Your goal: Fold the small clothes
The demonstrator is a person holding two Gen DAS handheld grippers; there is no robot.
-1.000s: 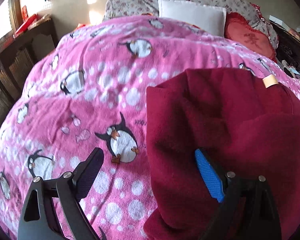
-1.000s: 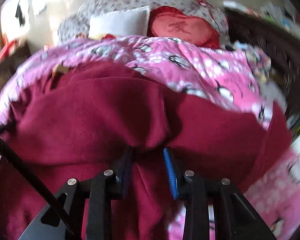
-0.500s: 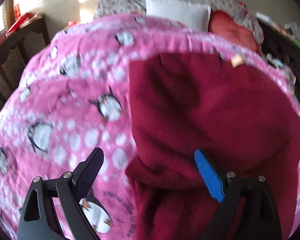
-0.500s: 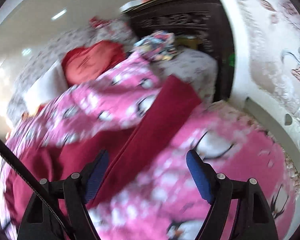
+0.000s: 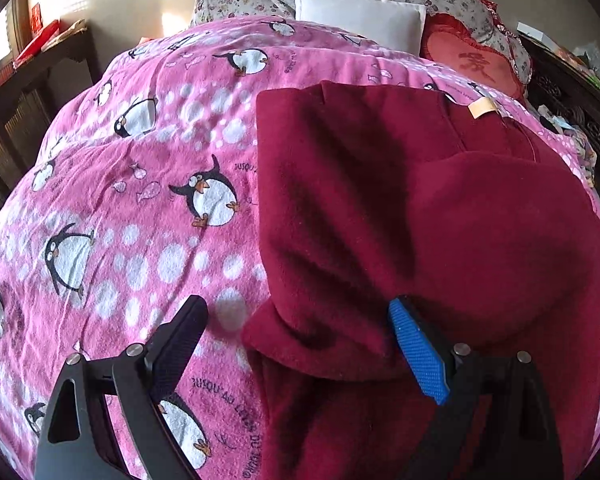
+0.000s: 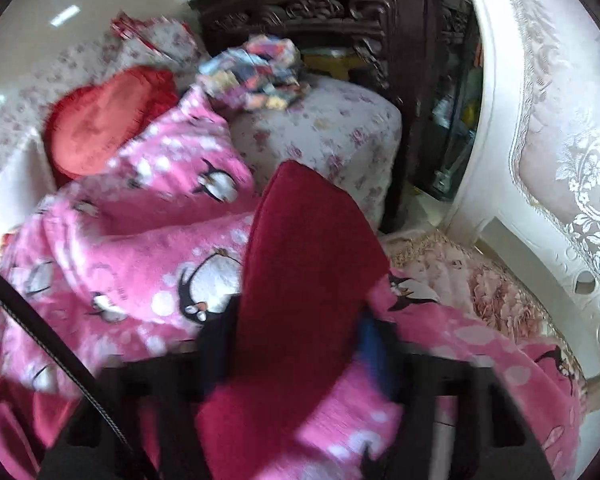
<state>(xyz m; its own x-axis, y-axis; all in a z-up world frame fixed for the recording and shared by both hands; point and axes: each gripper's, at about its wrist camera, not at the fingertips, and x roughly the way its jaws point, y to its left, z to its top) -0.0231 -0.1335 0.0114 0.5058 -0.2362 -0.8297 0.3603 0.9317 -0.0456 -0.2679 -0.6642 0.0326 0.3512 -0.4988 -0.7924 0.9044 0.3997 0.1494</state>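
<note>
- The dark red fleece garment (image 5: pixel 440 220) lay on the pink penguin blanket (image 5: pixel 140 200) that covered the bed, its body partly doubled over itself, with a tan label (image 5: pixel 482 109) showing near its far edge
- By its look it was soft, thick and limp: light to lift, likely to sag and drag rather than hold a crease, and grippy enough on the fuzzy blanket to pull it along
- The best hold seemed to be an edge or a corner, where a single layer can be pinched; the bulging middle would only bunch
- The left claw (image 5: pixel 296 344) stood wide and held nothing; the near folded edge of the garment lay between its fingers, closer to the blue pad (image 5: pixel 418 354), which sat against the fleece, while the black finger (image 5: pixel 176 344) stood over bare blanket
- In the right wrist view a long red strip of the garment, a sleeve (image 6: pixel 300 280) by the look of it, ran up from between the fingers of the right claw (image 6: pixel 296 344)
- That claw's jaws were closing with the strip between them; blur hid whether the pads were yet pressing
</note>
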